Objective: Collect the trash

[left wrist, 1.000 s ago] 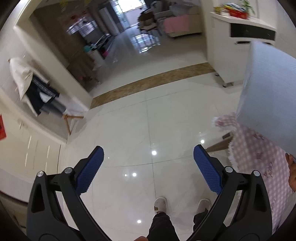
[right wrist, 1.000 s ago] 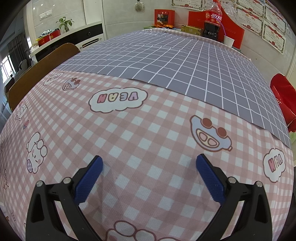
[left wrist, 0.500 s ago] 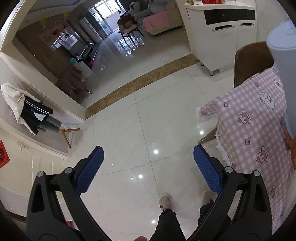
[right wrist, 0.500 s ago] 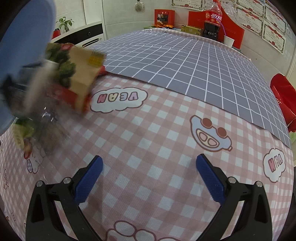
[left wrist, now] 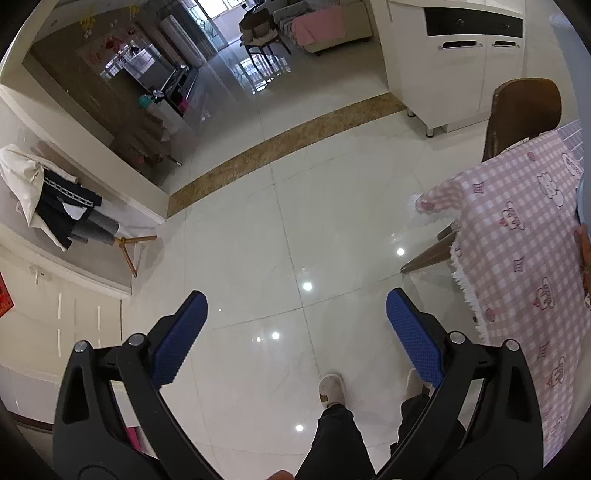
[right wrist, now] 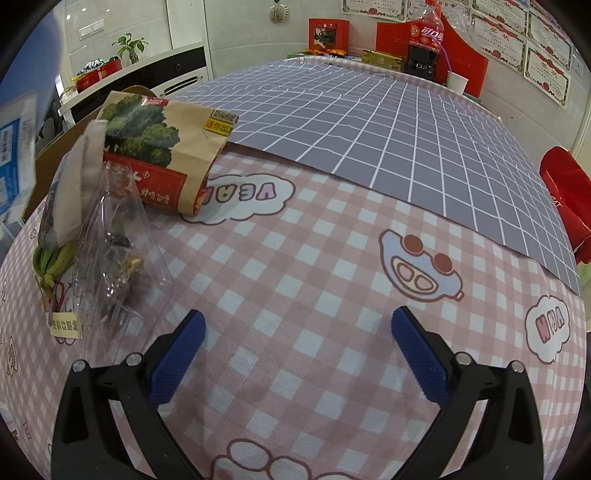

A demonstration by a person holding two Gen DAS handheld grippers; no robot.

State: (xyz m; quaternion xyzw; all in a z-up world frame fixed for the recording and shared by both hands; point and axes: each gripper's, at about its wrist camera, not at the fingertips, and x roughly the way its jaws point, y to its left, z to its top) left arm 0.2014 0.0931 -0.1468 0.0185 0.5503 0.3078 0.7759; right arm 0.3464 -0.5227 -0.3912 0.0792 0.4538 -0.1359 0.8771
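Note:
In the right wrist view, trash lies on the pink checked tablecloth at the left: a brown paper bag with tree print on its side, a clear plastic clamshell, grey-white wrapping, green stalks and a yellow label. My right gripper is open and empty, low over the cloth, to the right of the clamshell. My left gripper is open and empty, held over the tiled floor beside the table's left edge.
A grey grid cloth covers the far half of the table, with a soda bottle, paper cup and boxes at the back. A brown chair and white cabinet stand left of the table. My feet are below.
Trash dumped onto the left of the table has come to rest; it was falling and blurred half a second ago. The left gripper's view has tilted slightly. Both grippers stay open.

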